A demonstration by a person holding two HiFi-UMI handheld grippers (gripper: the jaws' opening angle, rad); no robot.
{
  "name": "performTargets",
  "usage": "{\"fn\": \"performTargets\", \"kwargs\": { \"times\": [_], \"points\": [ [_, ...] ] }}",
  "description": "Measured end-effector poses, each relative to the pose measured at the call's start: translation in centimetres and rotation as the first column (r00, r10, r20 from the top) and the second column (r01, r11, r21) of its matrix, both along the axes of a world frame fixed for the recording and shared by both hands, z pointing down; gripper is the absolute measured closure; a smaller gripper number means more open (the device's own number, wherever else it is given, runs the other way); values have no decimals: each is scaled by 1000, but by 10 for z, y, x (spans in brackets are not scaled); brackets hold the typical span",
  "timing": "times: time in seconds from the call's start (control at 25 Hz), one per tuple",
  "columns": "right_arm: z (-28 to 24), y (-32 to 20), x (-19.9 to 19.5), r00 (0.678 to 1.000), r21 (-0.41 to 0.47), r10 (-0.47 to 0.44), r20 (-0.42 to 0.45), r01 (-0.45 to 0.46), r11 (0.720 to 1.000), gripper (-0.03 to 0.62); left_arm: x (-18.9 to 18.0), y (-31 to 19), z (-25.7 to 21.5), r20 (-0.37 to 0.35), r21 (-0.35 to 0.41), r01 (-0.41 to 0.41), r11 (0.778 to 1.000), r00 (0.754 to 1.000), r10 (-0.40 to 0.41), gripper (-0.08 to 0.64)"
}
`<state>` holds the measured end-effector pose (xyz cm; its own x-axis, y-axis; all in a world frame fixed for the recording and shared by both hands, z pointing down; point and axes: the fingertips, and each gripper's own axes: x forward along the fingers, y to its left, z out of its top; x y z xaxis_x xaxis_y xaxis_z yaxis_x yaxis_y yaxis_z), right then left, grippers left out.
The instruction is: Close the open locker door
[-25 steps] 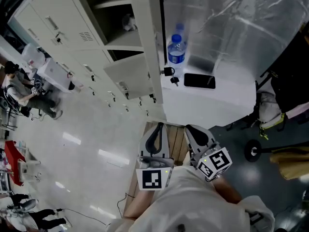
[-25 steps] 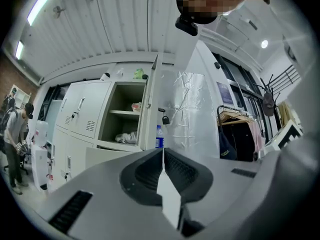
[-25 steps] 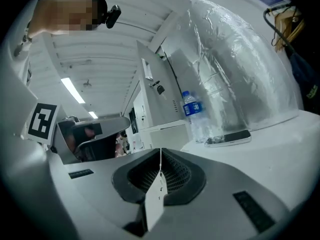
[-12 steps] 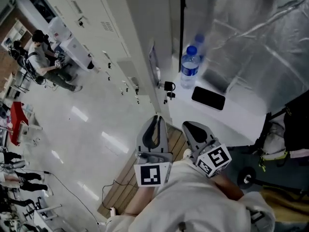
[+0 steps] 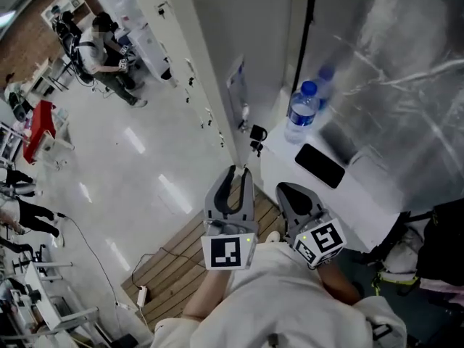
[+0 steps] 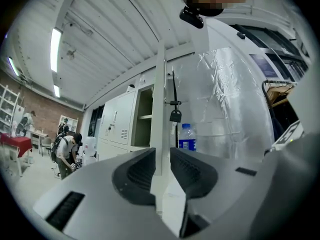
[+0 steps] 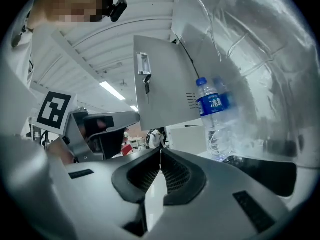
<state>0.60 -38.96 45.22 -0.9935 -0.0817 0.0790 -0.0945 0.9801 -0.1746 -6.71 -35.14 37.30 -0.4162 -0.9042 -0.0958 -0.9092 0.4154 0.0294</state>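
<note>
Low in the centre of the head view, the left gripper (image 5: 238, 171) and the right gripper (image 5: 288, 193) sit side by side above a strip of wooden floor (image 5: 170, 267), just short of the white counter (image 5: 362, 201). Above them the locker door (image 5: 237, 85) stands open. It shows only its thin edge, jutting from the pale locker bank (image 5: 203, 49) in the upper middle of the frame. A bunch of keys (image 5: 255, 133) hangs just below it. On the counter a water bottle (image 5: 301, 114) stands upright, with a black phone (image 5: 320, 165) lying near it. One second earlier the door showed its broad face to the lower left of the bottle, and bottle and phone sat higher in the frame. The grippers keep their place.

Across the left gripper view, the fingers (image 6: 137, 171) are slightly spread and hold nothing. The door's edge (image 6: 160, 109) rises as a pale strip in line with the gap, beyond the tips, with an open compartment (image 6: 144, 109) at its left.

Up in the right gripper view, the fingers (image 7: 177, 174) are pressed together, empty. The door's face (image 7: 165, 84) fills the upper middle, with its handle (image 7: 143, 64) and vent slots (image 7: 192, 101), and the bottle is at its right.
</note>
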Motion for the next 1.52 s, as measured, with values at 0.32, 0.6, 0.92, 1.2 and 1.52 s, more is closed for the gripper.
{"fn": "performTargets", "kwargs": {
  "times": [0.32,0.6,0.92,1.2,1.52],
  "points": [
    [10,-13,5,1000,-35,-14,1,14,999,563,-11,-2,11,-25,-18,93,996,995,-93,476],
    [16,-22,-10,999,-39,36,-25,-37,999,563,-55,3,12,-5,-31,74,997,997,-74,483],
    [10,-14,-51,995,-15,65,-75,-66,998,563,-125,6,4,-6,-27,25,999,1000,-25,514],
    [-1,-17,-99,992,27,96,-78,-94,995,563,-181,-9,7,14,-22,-65,998,998,66,514],
    [-12,-31,-137,981,41,181,-74,-179,983,563,-237,-44,5,34,-21,-188,982,982,188,515]
  ]
}}
